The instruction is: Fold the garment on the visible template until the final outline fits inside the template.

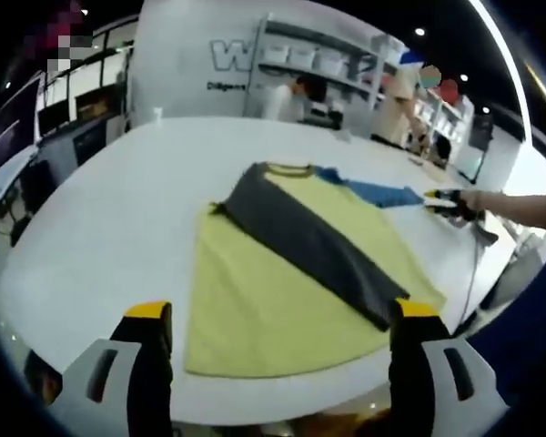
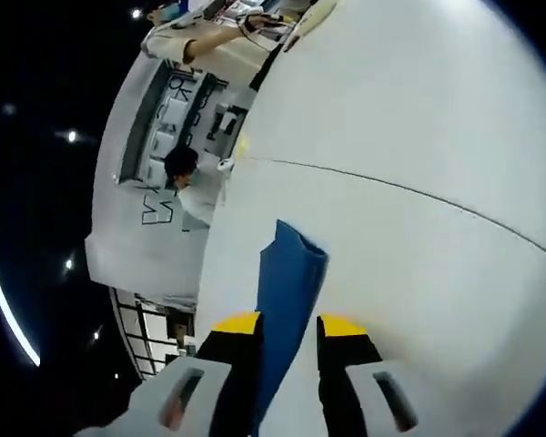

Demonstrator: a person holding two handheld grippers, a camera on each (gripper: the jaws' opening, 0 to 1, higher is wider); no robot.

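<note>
A yellow T-shirt [image 1: 255, 300] lies flat on the white table [image 1: 118, 200]. Its dark grey sleeve [image 1: 309, 246] is folded diagonally across the body. The blue sleeve [image 1: 382, 193] stretches out to the right, where my right gripper [image 1: 446, 202] holds its tip. In the right gripper view, the blue sleeve [image 2: 291, 264] runs between the yellow-tipped jaws of the right gripper [image 2: 289, 325], which is shut on it. My left gripper [image 1: 281, 309] hovers open over the shirt's near hem, holding nothing.
A thin seam line [image 2: 391, 187] crosses the white tabletop [image 2: 419, 109]. A person's forearm [image 1: 523, 208] reaches in behind the right gripper. People stand near shelving [image 1: 318, 68] past the table's far edge, and desks with monitors [image 1: 18, 127] sit at the left.
</note>
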